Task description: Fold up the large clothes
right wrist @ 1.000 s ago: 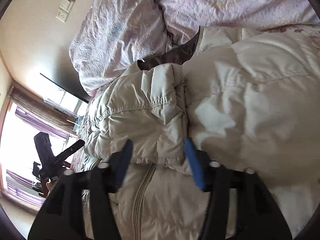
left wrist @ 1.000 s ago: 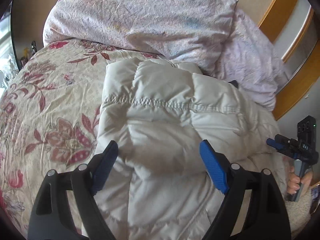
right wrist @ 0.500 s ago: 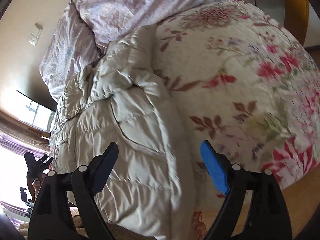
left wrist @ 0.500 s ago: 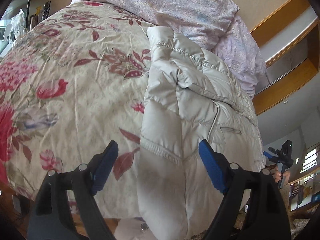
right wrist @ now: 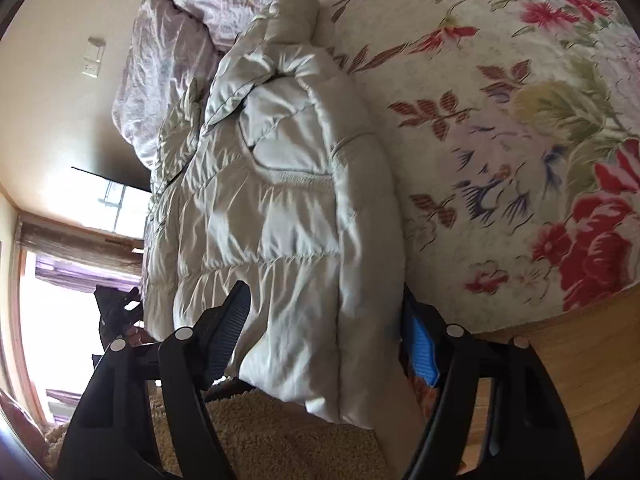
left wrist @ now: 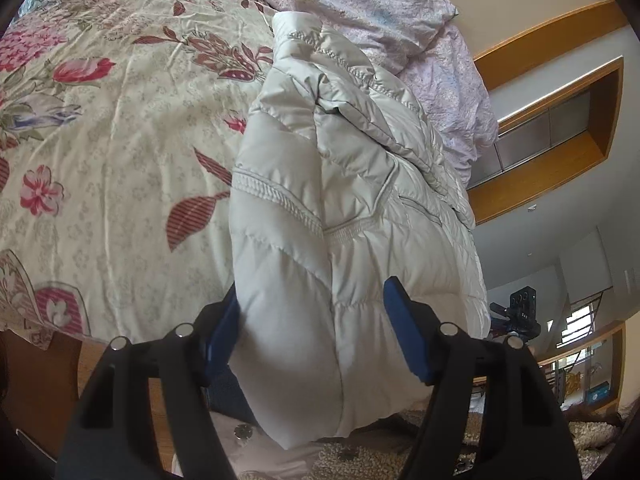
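Observation:
A cream quilted puffer jacket (left wrist: 352,208) lies on the floral bedspread (left wrist: 100,140), its bottom hem hanging over the bed's near edge. It also shows in the right wrist view (right wrist: 280,208). My left gripper (left wrist: 312,340) is open, its blue pads on either side of the hanging hem. My right gripper (right wrist: 324,336) is open too, straddling the other corner of the hem; the jacket covers part of the right pad. Neither has closed on the fabric.
Lilac pillows (left wrist: 380,4) lie at the head of the bed, behind the jacket's collar. Wooden bed frame (right wrist: 560,360) and a beige shaggy rug (right wrist: 260,432) are below the hem. The other gripper (left wrist: 516,316) shows at the right of the left wrist view.
Both grippers pulled back from over the jacket to the bed's near edge, then moved in until the hanging hem sits between their open jaws.

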A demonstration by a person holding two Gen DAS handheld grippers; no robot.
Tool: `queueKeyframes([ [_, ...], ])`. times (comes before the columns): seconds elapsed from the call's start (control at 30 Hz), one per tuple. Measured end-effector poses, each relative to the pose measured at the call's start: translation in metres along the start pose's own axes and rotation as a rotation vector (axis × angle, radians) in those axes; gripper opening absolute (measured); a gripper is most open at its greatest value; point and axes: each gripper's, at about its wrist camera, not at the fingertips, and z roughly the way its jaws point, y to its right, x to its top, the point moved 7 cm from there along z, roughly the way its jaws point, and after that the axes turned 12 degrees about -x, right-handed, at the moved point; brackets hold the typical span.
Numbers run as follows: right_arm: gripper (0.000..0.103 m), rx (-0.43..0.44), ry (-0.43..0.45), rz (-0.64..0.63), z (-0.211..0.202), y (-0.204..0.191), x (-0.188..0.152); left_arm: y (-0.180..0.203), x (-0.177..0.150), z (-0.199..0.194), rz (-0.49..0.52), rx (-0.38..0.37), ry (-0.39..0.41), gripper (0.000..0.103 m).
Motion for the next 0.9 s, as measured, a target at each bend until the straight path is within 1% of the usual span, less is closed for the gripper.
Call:
queueKeyframes([
  [0.1, 0.072, 0.02, -0.014, -0.014, 0.001, -0.004, -0.006, 0.005, -0.006, 0.004, -0.006, -0.006, -0.018, 0.068],
  [0.23, 0.067, 0.044, -0.027, 0.002, -0.003, -0.001, -0.019, 0.009, -0.023, -0.002, 0.005, 0.015, -0.04, 0.066],
  [0.3, 0.066, 0.032, -0.051, 0.011, -0.002, 0.001, -0.027, 0.007, -0.032, -0.006, -0.015, 0.017, -0.053, 0.066],
  [0.37, 0.066, 0.024, -0.072, 0.02, 0.003, 0.005, -0.033, 0.001, -0.043, -0.005, -0.035, 0.046, -0.081, 0.063],
  [0.4, 0.066, 0.048, -0.074, 0.024, 0.005, 0.004, -0.034, -0.001, -0.047, -0.003, -0.038, 0.056, -0.088, 0.061],
  [0.47, 0.065, 0.076, -0.072, 0.019, 0.01, 0.0, -0.034, -0.002, -0.048, 0.001, -0.047, 0.036, -0.081, 0.061],
  [0.53, 0.062, 0.078, -0.074, 0.017, 0.015, -0.003, -0.032, -0.003, -0.045, 0.004, -0.059, 0.019, -0.071, 0.058],
  [0.57, 0.057, 0.069, -0.074, 0.018, 0.015, -0.003, -0.033, -0.003, -0.045, 0.005, -0.065, 0.02, -0.072, 0.056],
  [0.6, 0.047, 0.064, -0.07, 0.018, 0.014, -0.002, -0.034, -0.004, -0.046, 0.005, -0.07, 0.02, -0.072, 0.051],
  [0.63, 0.042, 0.078, -0.063, 0.022, 0.011, -0.002, -0.035, -0.004, -0.046, 0.005, -0.077, 0.011, -0.068, 0.046],
  [0.67, 0.034, 0.088, -0.048, 0.019, 0.007, -0.004, -0.035, -0.003, -0.047, 0.004, -0.084, 0.002, -0.061, 0.038],
  [0.7, 0.029, 0.091, -0.035, 0.013, 0.005, -0.005, -0.036, -0.002, -0.047, 0.002, -0.089, -0.008, -0.051, 0.031],
  [0.8, 0.025, 0.068, -0.017, -0.02, -0.002, -0.015, -0.034, 0.006, -0.046, -0.007, -0.076, -0.013, -0.018, 0.021],
  [0.9, 0.023, 0.038, 0.0, -0.059, -0.009, -0.029, -0.029, 0.022, -0.038, -0.014, -0.023, 0.006, 0.008, 0.019],
])
